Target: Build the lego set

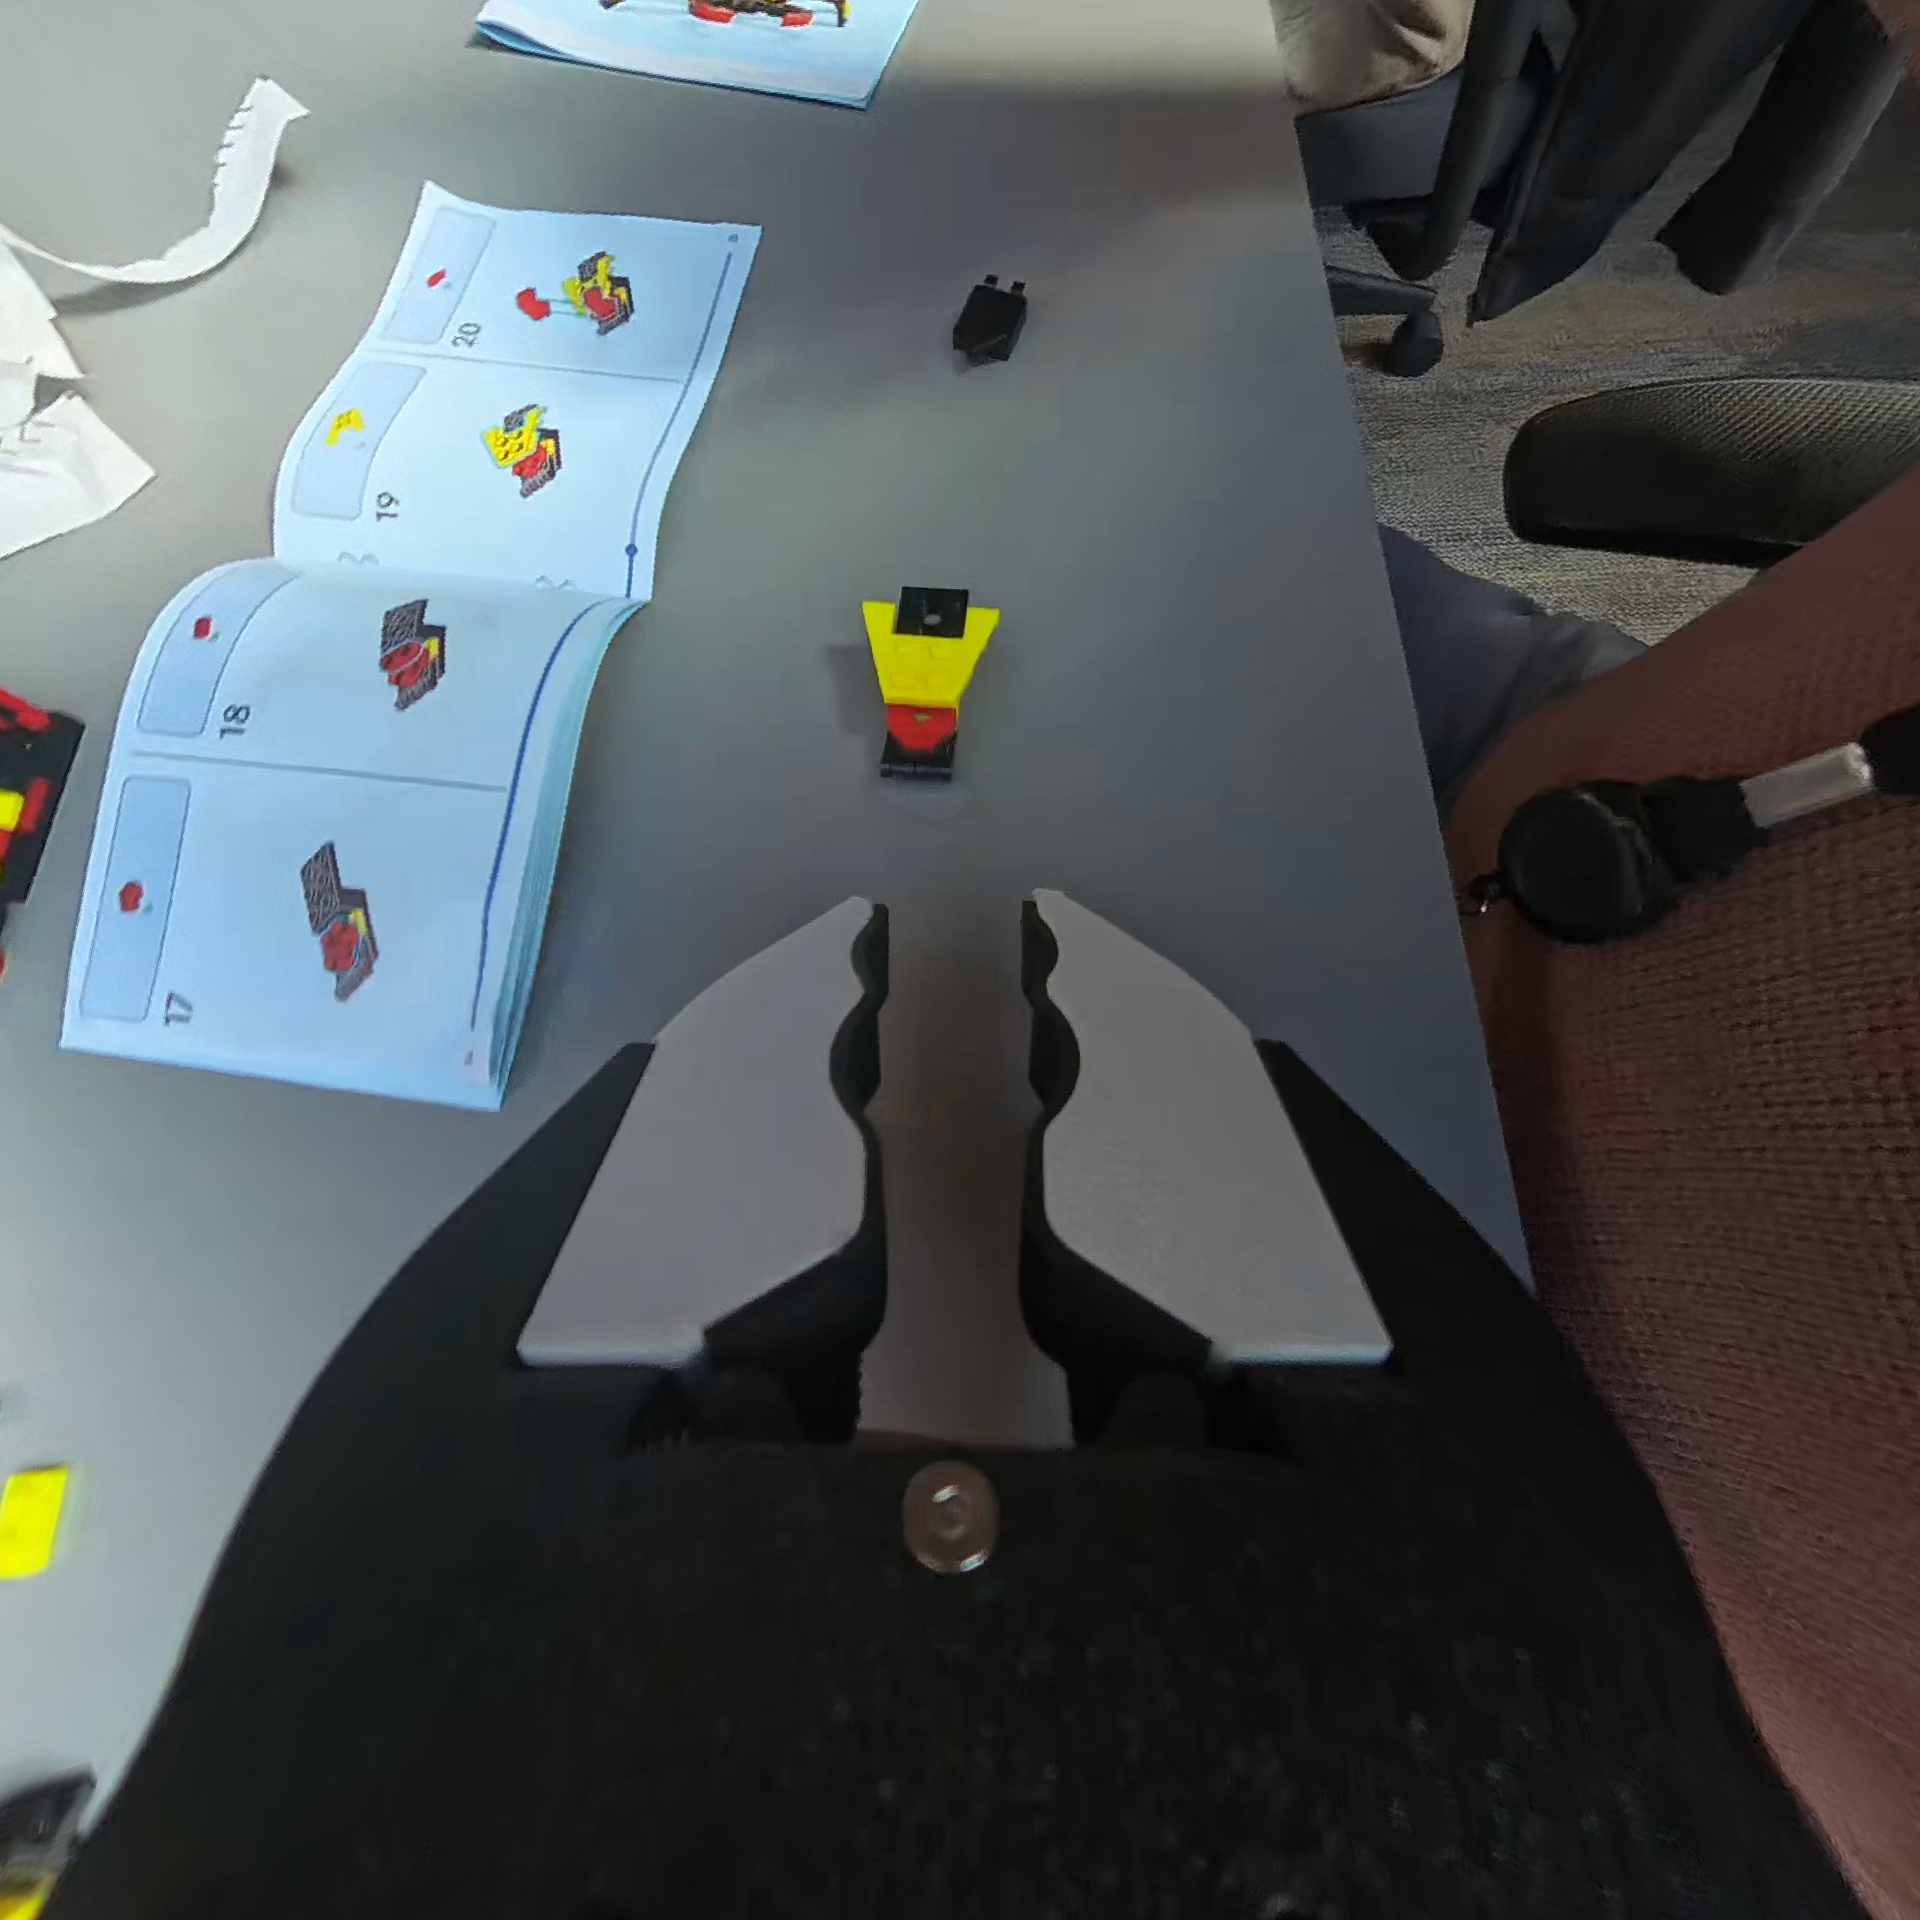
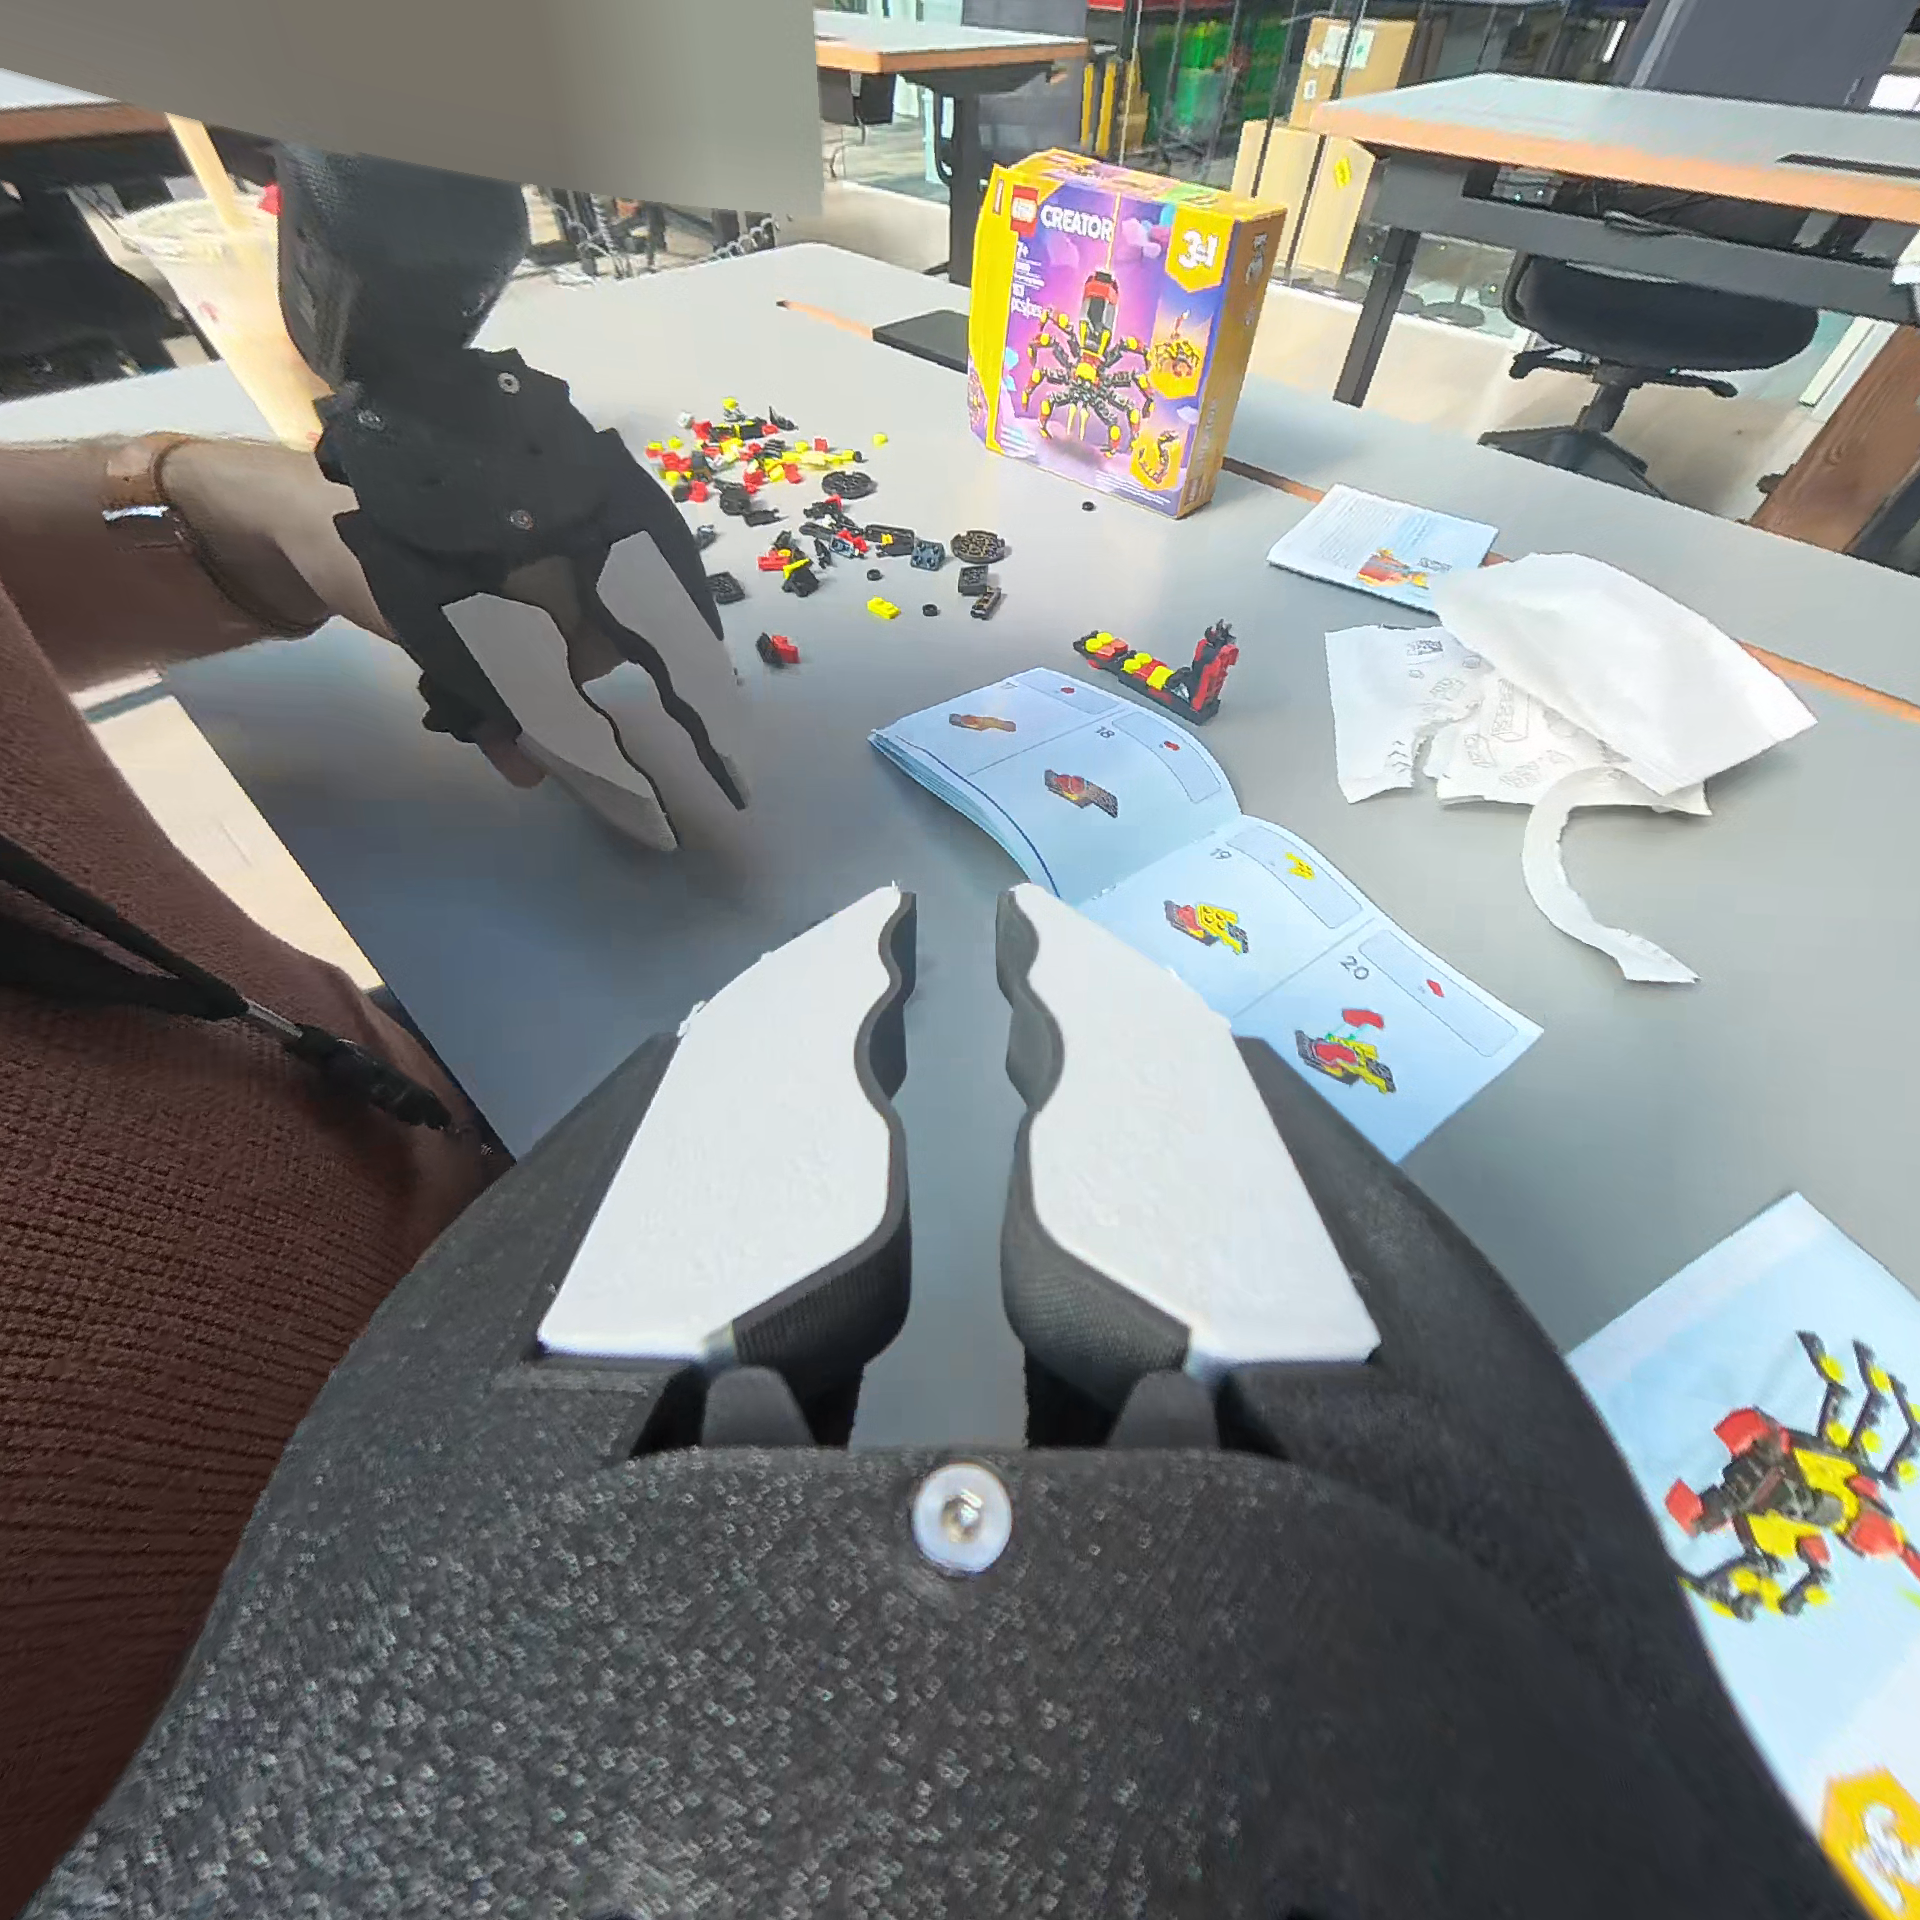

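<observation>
Yellow-and-red lego sub-assembly [image 1: 928, 681] lies at frame centre on the grey table [image 1: 1143, 623], directly ahead of the left gripper [image 1: 954, 906], long axis in line with its narrowly parted, empty jaws.

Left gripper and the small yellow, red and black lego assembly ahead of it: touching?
Apart. The left wrist view shows bare grey table between the open left gripper and the lego assembly lying farther ahead.
</observation>
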Demonstrator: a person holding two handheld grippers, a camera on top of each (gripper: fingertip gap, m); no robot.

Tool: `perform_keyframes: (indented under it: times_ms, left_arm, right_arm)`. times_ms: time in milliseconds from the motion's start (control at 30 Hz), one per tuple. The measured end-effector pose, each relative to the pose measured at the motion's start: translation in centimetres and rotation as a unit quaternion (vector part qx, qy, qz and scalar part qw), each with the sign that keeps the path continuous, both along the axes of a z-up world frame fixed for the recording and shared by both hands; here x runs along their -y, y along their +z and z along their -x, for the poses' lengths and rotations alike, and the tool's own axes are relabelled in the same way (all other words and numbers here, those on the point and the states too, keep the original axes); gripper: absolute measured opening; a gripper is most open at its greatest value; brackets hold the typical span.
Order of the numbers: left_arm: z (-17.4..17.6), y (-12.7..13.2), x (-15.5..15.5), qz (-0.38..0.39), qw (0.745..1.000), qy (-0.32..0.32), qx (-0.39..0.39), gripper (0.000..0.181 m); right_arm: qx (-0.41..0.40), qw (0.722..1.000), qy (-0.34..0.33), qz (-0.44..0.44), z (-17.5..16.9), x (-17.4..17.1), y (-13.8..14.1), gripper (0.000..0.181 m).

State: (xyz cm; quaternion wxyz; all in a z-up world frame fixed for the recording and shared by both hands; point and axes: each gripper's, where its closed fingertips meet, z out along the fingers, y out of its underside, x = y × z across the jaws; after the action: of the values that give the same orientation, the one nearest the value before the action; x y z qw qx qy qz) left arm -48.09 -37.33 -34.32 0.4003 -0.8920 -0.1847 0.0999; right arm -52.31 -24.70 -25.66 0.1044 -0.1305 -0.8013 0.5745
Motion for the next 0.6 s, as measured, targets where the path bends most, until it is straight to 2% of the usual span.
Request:
perform_keyframes:
  times_ms: [167, 333, 467, 533, 600]
  left_arm:
    - [-2.3, 1.7, 7.3, -0.017, 0.987, 0.149, -0.050, 0.021]
    - [-3.1, 2.5, 15.3, -0.024, 0.953, 0.285, -0.100, 0.017]
    - [-3.4, 2.4, 17.1, -0.035, 0.946, 0.305, -0.105, 0.017]
    - [-3.6, 2.3, 17.0, -0.040, 0.948, 0.298, -0.104, 0.017]
    - [-3.8, 2.2, 16.8, -0.043, 0.951, 0.288, -0.106, 0.017]
  right_arm:
    - [-0.014, 0.997, 0.076, -0.006, 0.7, 6.0, 0.3, 0.012]
    - [-0.051, 0.974, 0.194, -0.107, 1.5, 15.6, -2.0, 0.008]
    - [-0.149, 0.922, 0.270, -0.232, 2.3, 23.1, -6.7, 0.005]
    - [-0.157, 0.895, 0.313, -0.275, 2.0, 25.3, -9.1, 0.003]
    - [-0.156, 0.884, 0.341, -0.280, 1.5, 26.7, -10.2, 0.004]
